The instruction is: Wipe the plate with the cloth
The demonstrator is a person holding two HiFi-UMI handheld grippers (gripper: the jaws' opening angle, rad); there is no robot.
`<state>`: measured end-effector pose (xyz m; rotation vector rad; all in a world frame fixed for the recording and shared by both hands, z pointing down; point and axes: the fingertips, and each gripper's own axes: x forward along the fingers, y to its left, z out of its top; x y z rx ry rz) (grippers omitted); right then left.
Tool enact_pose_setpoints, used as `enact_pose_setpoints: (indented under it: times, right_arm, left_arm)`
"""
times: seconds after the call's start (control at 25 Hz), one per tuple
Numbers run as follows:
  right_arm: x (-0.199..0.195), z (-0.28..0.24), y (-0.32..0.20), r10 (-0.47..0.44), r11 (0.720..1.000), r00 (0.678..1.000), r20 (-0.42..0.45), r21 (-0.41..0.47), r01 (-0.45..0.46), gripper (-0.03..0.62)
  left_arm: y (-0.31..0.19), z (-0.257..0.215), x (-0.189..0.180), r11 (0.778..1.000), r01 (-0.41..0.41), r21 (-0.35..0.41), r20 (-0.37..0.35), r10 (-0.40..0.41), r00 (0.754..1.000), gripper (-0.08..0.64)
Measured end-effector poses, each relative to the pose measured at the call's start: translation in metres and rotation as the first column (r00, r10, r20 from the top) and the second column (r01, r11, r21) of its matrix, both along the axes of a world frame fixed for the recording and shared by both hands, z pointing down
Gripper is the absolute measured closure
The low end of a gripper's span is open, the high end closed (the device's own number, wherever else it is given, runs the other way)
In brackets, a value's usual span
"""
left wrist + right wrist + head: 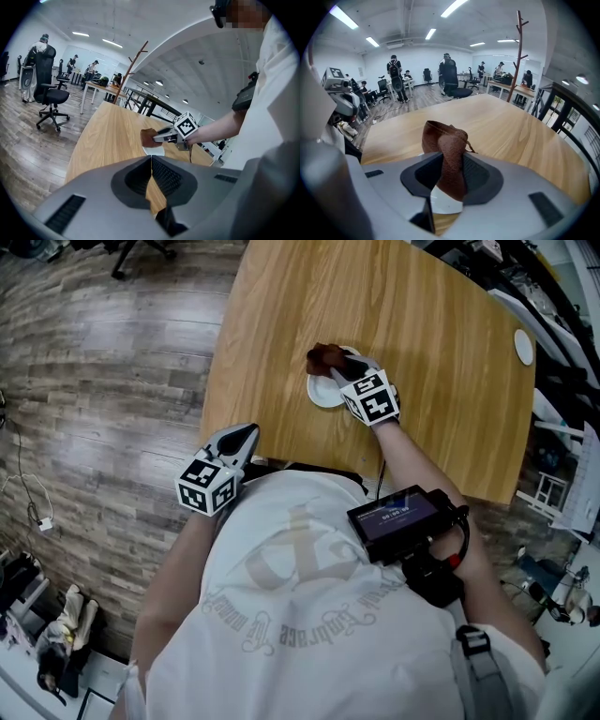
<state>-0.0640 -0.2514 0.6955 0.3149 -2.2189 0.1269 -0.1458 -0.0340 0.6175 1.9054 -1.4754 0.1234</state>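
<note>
Plate [322, 397] sat on the table [431, 362], white disc [523, 347] well apart; right gripper [342, 369] hung over it clamping the brown cloth [324, 356], left gripper [247, 433] closed, empty, at table edge.

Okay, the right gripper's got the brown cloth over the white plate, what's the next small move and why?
Probably lower the right gripper and drag the cloth across the plate toward its near rim. The jaws are clamped on the cloth, which sits over the plate's far edge, and most of the white surface lies bare nearer the person. The left gripper is shut and empty.
</note>
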Motion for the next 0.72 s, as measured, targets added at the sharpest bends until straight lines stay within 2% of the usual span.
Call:
enact_pose_setpoints:
  times: [0.2, 0.36, 0.48, 0.72]
  right_arm:
    - [-0.007, -0.002, 0.044, -0.161, 0.987, 0.987, -0.001, -0.03, 0.161, 0.466]
    - [0.002, -0.002, 0.069, -0.215, 0.975, 0.977, -0.002, -0.057, 0.214, 0.466]
    - [0.016, 0.003, 0.076, -0.192, 0.979, 0.981, -0.011, -0.074, 0.191, 0.466]
    - [0.055, 0.006, 0.057, -0.017, 0.999, 0.998, -0.053, -0.046, 0.015, 0.466]
  left_arm:
    - [0.003, -0.002, 0.0, 0.999, -0.036, 0.011, -0.002, 0.036, 0.999, 0.548]
    - [0.002, -0.002, 0.0, 0.997, -0.074, 0.021, 0.0, 0.074, 0.997, 0.548]
    - [-0.002, -0.001, 0.001, 0.994, -0.106, 0.029, 0.0, 0.106, 0.994, 0.546]
    - [-0.011, -0.004, 0.01, 0.984, -0.175, 0.04, 0.002, 0.175, 0.985, 0.546]
